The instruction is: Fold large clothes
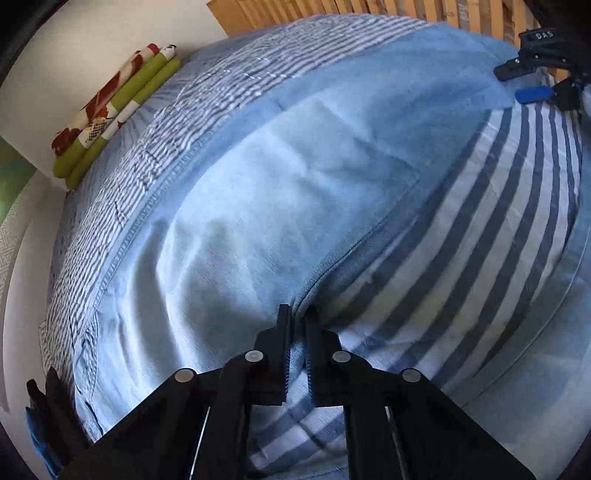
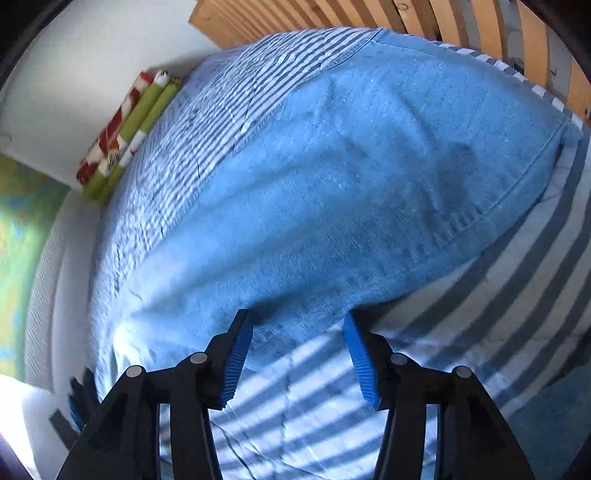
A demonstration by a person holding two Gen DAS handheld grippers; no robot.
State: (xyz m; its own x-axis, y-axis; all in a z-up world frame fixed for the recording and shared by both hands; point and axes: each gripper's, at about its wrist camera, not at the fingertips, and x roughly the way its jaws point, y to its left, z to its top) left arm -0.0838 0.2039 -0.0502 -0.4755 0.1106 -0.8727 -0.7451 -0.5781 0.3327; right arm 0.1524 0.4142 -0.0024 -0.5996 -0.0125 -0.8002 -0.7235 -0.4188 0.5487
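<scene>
Lying spread across the bed (image 2: 59,314), the large blue garment (image 2: 351,206) covers most of the mattress, its plain blue panel on top of a broad blue-and-white striped sheet (image 2: 517,314) and with a finely striped panel (image 2: 221,122) along its far side, toward the wall. The left tool (image 1: 299,314) sits at the garment's near hem with its black serrated fingers (image 1: 283,354) drawn almost together, and a fold of the pale blue cloth runs up between them, pinched there. The right tool (image 2: 299,321) stands at the near edge of the same garment with its blue-padded fingers (image 2: 238,365) well apart; the cloth's edge lies between the pads, but they are not pressing on it. Beyond the garment, at the far corner of the bed, a folded stack of green, red and white patterned fabric (image 1: 110,114) rests against the white wall. A slatted wooden headboard (image 2: 443,29) rises behind the garment's far end.
</scene>
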